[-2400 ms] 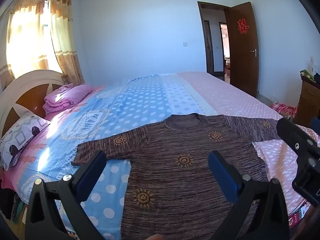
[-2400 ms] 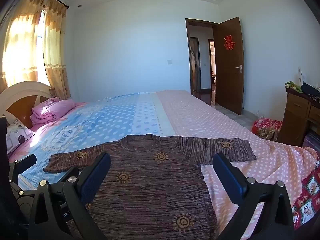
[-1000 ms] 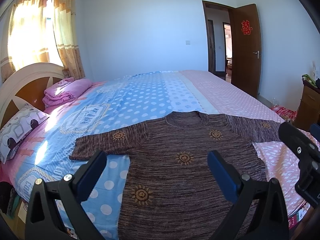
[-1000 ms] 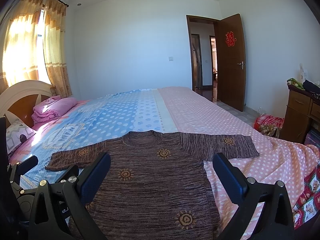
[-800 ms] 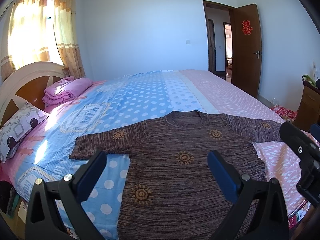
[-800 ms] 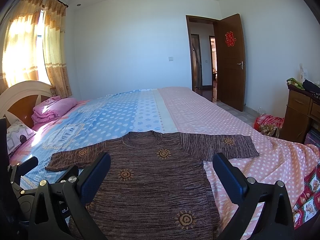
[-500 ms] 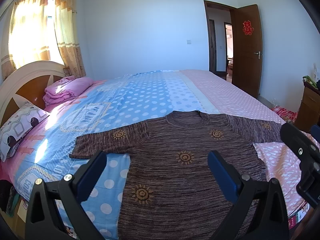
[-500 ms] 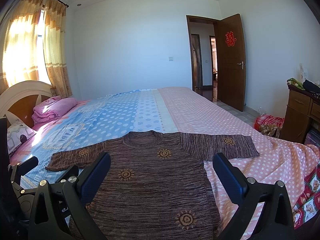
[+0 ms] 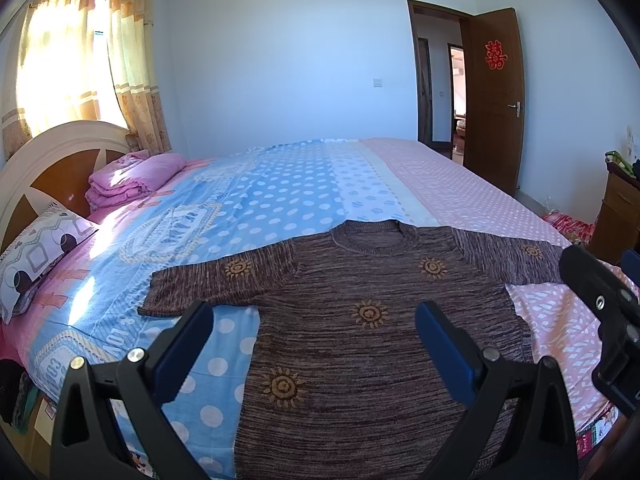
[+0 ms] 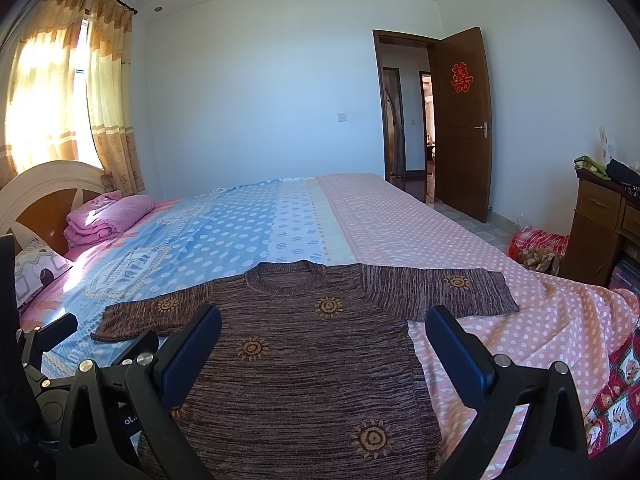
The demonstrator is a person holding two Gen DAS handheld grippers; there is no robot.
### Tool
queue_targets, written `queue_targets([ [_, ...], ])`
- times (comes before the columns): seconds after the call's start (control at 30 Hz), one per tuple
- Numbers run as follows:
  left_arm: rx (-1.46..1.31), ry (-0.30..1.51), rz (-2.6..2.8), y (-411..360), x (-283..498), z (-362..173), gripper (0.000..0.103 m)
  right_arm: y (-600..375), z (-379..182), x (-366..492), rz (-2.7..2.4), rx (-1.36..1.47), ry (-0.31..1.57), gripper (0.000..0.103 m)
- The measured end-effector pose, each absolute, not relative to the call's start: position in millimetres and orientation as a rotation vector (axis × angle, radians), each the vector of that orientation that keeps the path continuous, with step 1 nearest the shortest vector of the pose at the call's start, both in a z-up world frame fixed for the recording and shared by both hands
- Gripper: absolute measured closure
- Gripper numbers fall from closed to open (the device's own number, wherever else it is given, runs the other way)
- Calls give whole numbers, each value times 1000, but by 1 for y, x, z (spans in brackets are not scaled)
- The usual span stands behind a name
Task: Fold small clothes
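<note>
Brown sweater (image 9: pixel 360 320) flat on bed (image 9: pixel 280 200), sleeves spread. Left gripper (image 9: pixel 316 344) and right gripper (image 10: pixel 324 344) above it, fingers wide apart, empty.

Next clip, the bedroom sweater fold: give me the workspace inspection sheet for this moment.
Surface: bed with dotted blue and pink sheet, mostly smooth.
Job's things: brown sweater lying flat, unfolded, both sleeves spread out.
Clutter: folded pink blanket and patterned pillow near the headboard, apart from the sweater.
Grippers: left hand-held gripper open, holding nothing; right hand-held gripper open, holding nothing; both above the sweater's lower part.
Cables: nothing seen.
Surroundings: open wooden door, curtained sunlit window, wooden dresser, red bundle on the floor.
</note>
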State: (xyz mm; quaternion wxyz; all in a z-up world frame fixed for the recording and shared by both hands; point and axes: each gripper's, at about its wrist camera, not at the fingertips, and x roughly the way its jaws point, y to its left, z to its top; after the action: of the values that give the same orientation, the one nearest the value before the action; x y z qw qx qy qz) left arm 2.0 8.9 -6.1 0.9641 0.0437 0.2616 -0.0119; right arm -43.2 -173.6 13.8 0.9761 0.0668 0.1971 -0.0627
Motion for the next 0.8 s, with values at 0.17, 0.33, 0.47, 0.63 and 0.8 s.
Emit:
queue_targets([
  [0.17, 88, 531, -25, 9, 2, -7, 0, -173, 14, -43, -128, 134, 397, 1],
  [0.33, 89, 536, -26, 7, 3, -9, 0, -173, 13, -42, -125, 138, 400, 1],
  [0.47, 89, 541, -25, 6, 3, -10, 0, -173, 12, -41, -125, 143, 404, 1],
  [0.63, 89, 544, -27, 6, 4, -11, 0, -173, 12, -40, -124, 149, 406, 1],
  [0.8, 86, 554, -27, 6, 6, -13, 0, -173, 9, -38, -123, 153, 412, 1],
])
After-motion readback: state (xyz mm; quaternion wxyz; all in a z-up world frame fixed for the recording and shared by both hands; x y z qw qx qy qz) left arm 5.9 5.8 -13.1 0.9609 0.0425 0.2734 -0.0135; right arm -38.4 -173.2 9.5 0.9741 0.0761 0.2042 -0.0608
